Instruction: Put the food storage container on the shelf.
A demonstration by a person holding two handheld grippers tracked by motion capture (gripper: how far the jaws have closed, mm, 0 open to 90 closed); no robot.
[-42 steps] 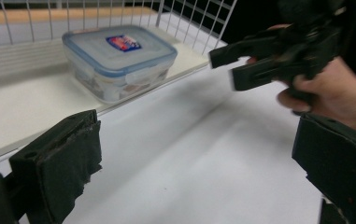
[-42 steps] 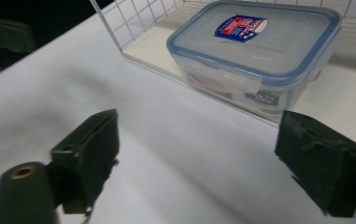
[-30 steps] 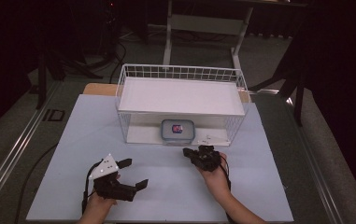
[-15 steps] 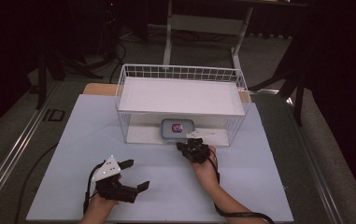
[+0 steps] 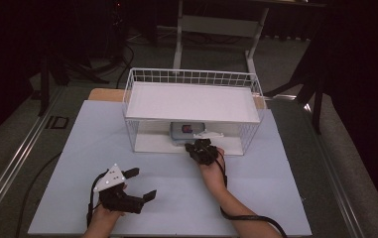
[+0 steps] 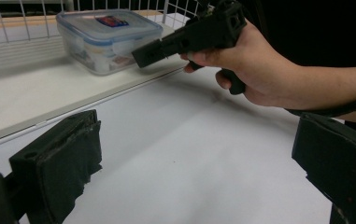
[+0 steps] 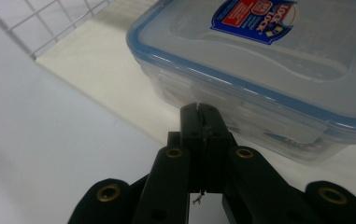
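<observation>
Since the clear lidded box (image 7: 269,79) sits on the basket's bottom shelf (image 5: 152,144) just past the open front, it's dead ahead of the right gripper (image 7: 199,109), whose fingers are pressed together right at its near wall, long side facing them. Left gripper (image 5: 139,183), fingers wide apart, rests well back on the worktop (image 5: 276,198), so the right is way closer.

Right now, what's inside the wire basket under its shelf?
A clear lidded box sits on the basket floor, right gripper shut at its near wall. Box contents look pale, unclear. The shelf hides the back.
</observation>
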